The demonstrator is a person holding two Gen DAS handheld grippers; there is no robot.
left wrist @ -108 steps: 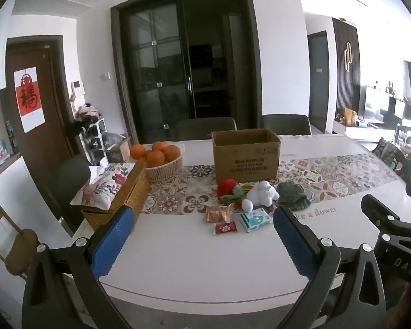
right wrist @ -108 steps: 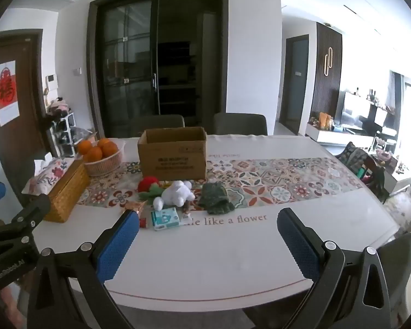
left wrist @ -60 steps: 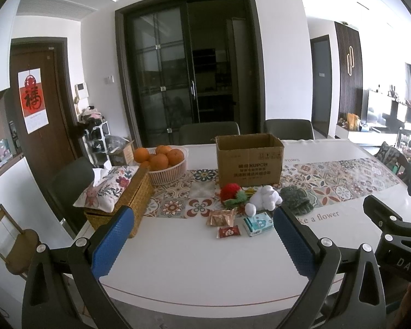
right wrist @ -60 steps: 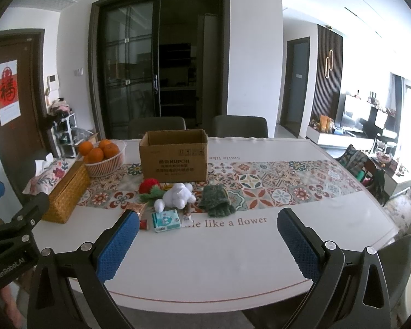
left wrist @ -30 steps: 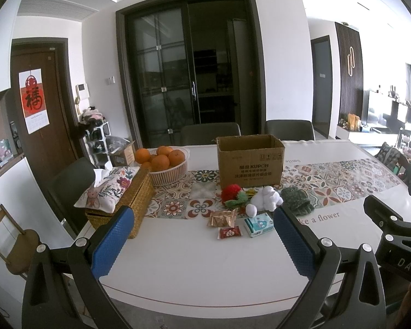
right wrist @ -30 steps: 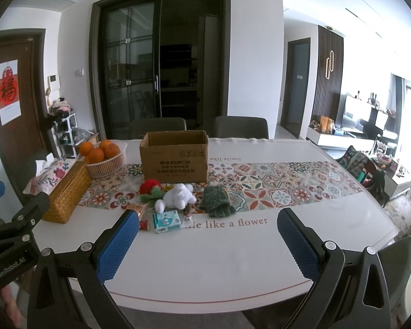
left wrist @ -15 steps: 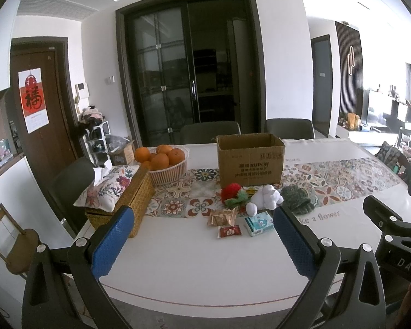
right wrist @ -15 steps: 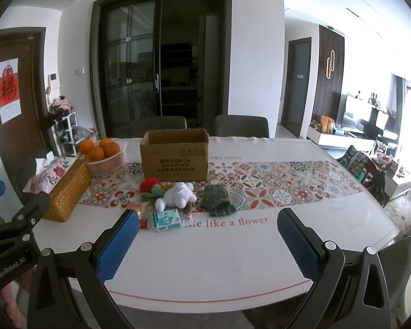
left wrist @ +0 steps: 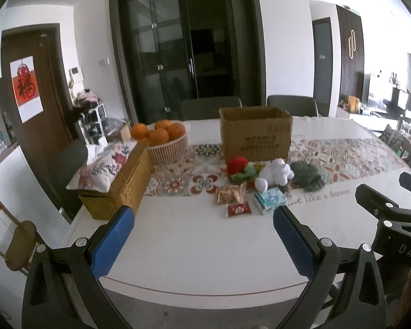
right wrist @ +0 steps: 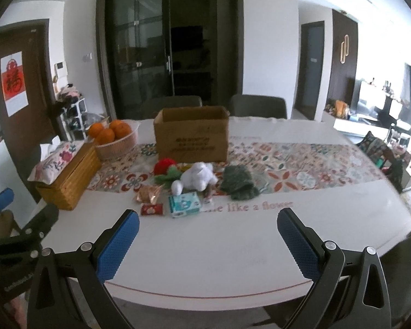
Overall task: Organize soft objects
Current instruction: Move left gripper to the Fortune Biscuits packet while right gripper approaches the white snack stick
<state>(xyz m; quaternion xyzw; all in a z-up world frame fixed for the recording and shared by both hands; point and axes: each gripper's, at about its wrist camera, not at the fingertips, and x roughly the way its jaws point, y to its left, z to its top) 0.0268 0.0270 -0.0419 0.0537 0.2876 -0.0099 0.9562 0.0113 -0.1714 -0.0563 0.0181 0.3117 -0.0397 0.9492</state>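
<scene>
1. progress check: basically zero so far. both grippers sit back at the near edge of the table (right wrist: 233, 246), well apart from the pile.
2. left gripper (left wrist: 202, 237) has its fingers spread wide with nothing between them. right gripper (right wrist: 208, 240) same deal, wide and empty.
3. soft stuff is all on the table, just in front of the box (right wrist: 191, 134): red plush (right wrist: 164, 166), white plush (right wrist: 196, 178), green knit (right wrist: 238, 182). none of it is in the box as far as i can see, though i can't see the box's inside from here.
4. snack packets (right wrist: 150, 201) and a tissue pack (right wrist: 184, 205) lie just in front of the plushies. not sure the tissue pack counts as soft.
5. what's left, my guess: everything. reach in, grab each soft thing, drop it in the box. white plush looks like the easiest first grab.
</scene>
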